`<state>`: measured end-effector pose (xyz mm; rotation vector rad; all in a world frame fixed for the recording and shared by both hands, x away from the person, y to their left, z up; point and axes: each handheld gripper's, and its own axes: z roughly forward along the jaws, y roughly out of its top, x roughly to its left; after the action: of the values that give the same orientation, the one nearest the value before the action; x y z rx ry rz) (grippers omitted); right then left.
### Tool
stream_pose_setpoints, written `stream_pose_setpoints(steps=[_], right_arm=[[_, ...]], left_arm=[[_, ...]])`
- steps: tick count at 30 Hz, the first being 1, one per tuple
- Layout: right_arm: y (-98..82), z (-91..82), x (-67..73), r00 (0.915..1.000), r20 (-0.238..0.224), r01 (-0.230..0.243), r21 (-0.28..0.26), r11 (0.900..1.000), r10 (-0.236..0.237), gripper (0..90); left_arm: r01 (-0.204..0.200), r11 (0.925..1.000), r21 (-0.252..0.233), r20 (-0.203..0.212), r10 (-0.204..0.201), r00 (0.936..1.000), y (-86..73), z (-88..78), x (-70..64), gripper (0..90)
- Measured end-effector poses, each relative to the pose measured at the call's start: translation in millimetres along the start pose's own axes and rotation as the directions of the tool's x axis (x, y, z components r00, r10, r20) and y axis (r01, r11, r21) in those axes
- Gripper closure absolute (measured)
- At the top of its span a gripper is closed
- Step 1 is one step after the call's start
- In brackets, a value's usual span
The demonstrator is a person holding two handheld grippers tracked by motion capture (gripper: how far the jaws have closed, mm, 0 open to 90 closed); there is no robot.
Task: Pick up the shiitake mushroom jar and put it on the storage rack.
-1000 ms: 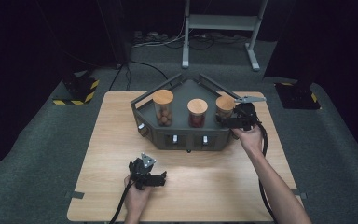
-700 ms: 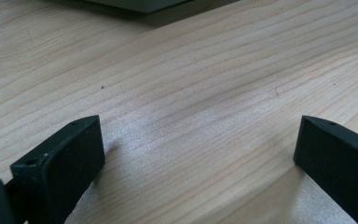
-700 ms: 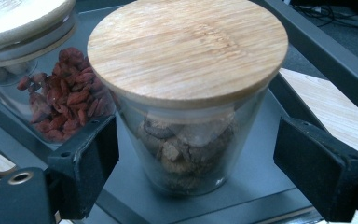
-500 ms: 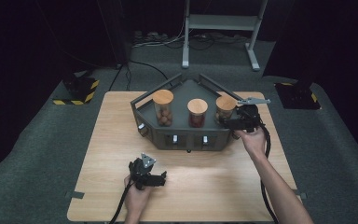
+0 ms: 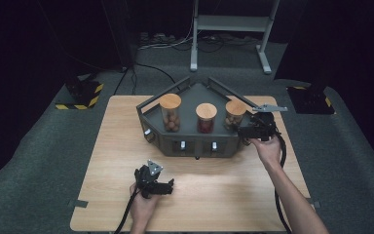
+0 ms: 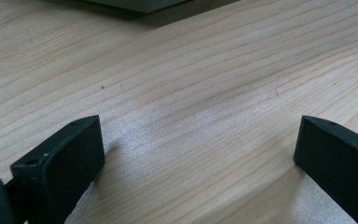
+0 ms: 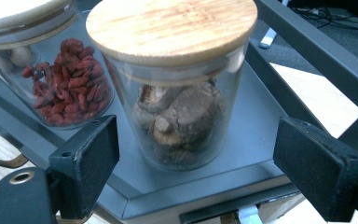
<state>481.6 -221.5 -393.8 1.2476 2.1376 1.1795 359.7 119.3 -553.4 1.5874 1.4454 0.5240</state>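
The jar of dried mushrooms (image 7: 179, 88) is the one in play, standing upright at the right end of the dark grey tray (image 5: 195, 134), its wooden lid (image 7: 172, 25) seated flat on top. The right gripper (image 5: 246, 130) sits just beside that jar at the tray's right corner, and in the right gripper view its two black jaws stand wide, one on either side of the glass with a clear gap to each: lined up, but nothing gripped. So the pick is only at the approach; by the look of it the closing, the lift and whatever follows with the jar are all left to do. Next along the tray from the mushroom jar is the jar of red berries (image 7: 67, 84), close enough that the near jaw will have to slip between the two. Farther along, at the tray's left end, stands the tallest jar (image 5: 170, 113), holding pale round pieces. Well in front of the tray, the left gripper (image 5: 164, 186) rests low on the wooden table (image 5: 112, 146), jaws spread wide over bare wood, holding nothing.
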Motion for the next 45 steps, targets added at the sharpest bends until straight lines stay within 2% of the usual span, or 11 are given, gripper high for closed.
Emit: stream_pose_setpoints(steps=[15,20,34,45], right_arm=[[-12.0,-10.6,-3.0,1.0,-0.005,-0.004,-0.014,1.0,0.004,14.3],[-16.8,-14.0,-2.0,0.9999,0.0,0.01,-0.013,1.0,-0.01,14.3],[-31.8,-18.9,-0.6,0.9999,-0.003,0.012,-0.014,1.0,-0.012,14.3],[-51.3,-19.8,-0.9,0.9999,0.008,0.009,-0.003,1.0,-0.009,14.3]], left_arm=[[0.0,1.0,0.0,0.0,0.0,1.0,0.0,0.0,0.0,1.8],[0.0,1.0,0.0,0.0,0.0,1.0,0.0,0.0,0.0,1.8],[0.0,1.0,-0.001,0.0,0.0,1.0,0.0,0.1,-0.1,1.8],[0.0,1.0,-0.001,0.0,0.0,1.0,0.0,0.1,-0.1,1.8]])
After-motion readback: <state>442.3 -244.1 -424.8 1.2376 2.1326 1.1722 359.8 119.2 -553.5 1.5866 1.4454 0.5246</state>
